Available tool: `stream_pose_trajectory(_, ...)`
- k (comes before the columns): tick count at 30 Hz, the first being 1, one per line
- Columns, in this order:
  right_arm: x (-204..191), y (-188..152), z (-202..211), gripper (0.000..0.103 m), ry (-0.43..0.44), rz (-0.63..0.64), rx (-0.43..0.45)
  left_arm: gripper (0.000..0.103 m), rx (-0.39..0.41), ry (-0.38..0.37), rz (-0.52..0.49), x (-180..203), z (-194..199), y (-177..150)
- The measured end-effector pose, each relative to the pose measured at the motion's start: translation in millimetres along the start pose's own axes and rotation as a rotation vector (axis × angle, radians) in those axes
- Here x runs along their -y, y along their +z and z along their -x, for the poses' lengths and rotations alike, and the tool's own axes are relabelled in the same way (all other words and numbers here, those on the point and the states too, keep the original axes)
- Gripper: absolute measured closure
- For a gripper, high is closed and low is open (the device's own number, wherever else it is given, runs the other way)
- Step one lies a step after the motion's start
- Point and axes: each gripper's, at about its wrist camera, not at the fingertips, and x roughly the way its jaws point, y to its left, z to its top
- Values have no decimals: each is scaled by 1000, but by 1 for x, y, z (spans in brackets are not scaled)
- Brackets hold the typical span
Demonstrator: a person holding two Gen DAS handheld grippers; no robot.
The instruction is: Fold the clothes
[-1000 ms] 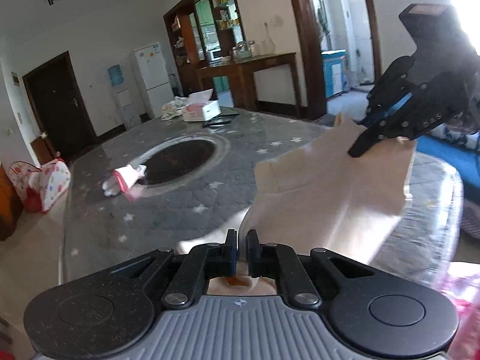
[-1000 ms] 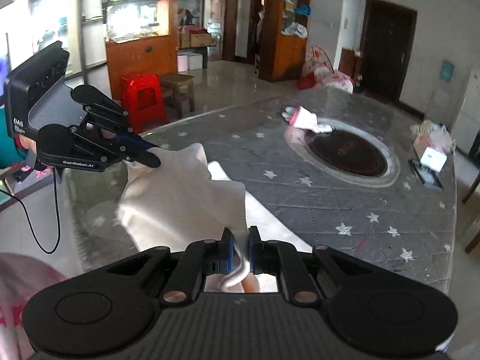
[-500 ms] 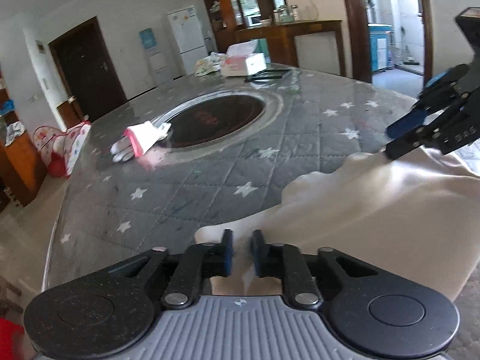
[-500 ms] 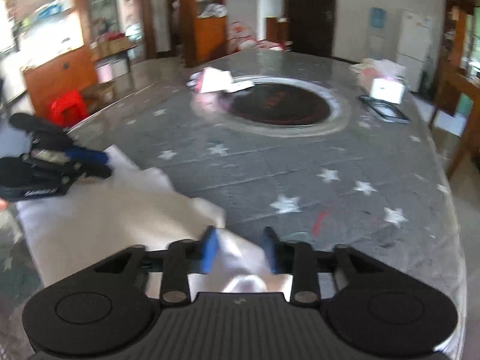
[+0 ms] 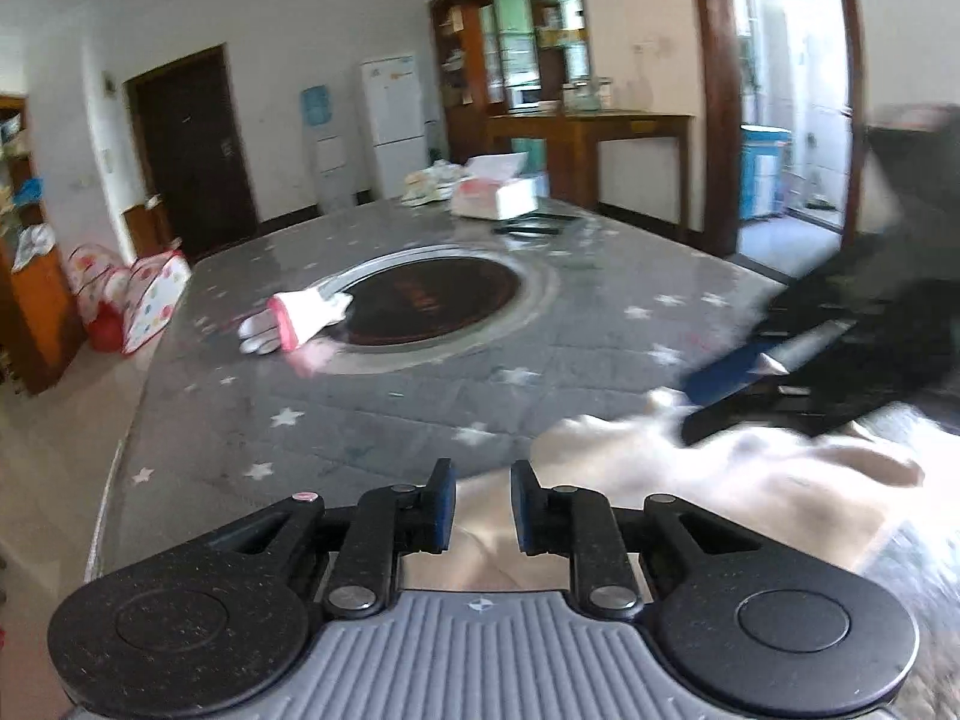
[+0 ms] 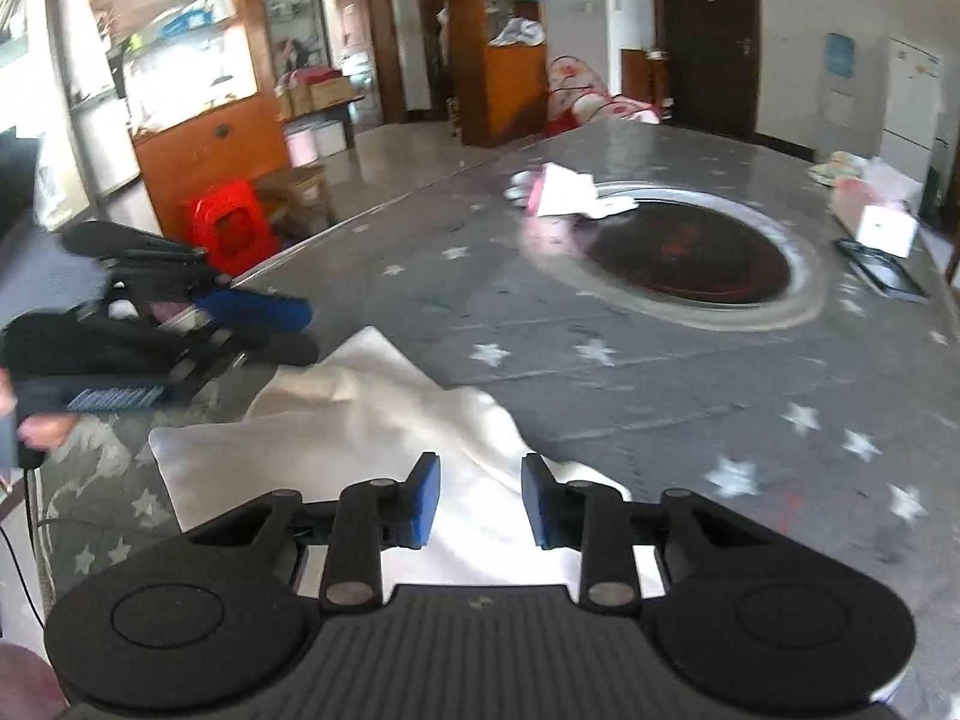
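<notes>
Cream cloth lying crumpled on a grey star-patterned table, at its near edge. Left gripper just above the cloth, jaws spread, gripping nothing. Right gripper likewise over it, jaws spread wide. Blurred, possibly touching the fabric. Farther off: pink-and-white glove beside a round dark inset.

No legible text or labels anywhere.

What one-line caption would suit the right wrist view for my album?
Open right gripper above a cream garment lying on the star-patterned table, left gripper nearby.
</notes>
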Motion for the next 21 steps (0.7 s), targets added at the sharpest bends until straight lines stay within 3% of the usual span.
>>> stream_pose_trajectory(9,-13,9,-44,78,-60,11,-34,81,-14,-118,-62,38,14,-28)
stream_pose_trajectory(16,0,7,-49,77,-70,-88,-12,80,-37,-132,-56,39,5,-42)
stream_pose_trajectory(21,0,12,-42,77,-70,-102,7,73,-33,-120,-30,36,6,-42)
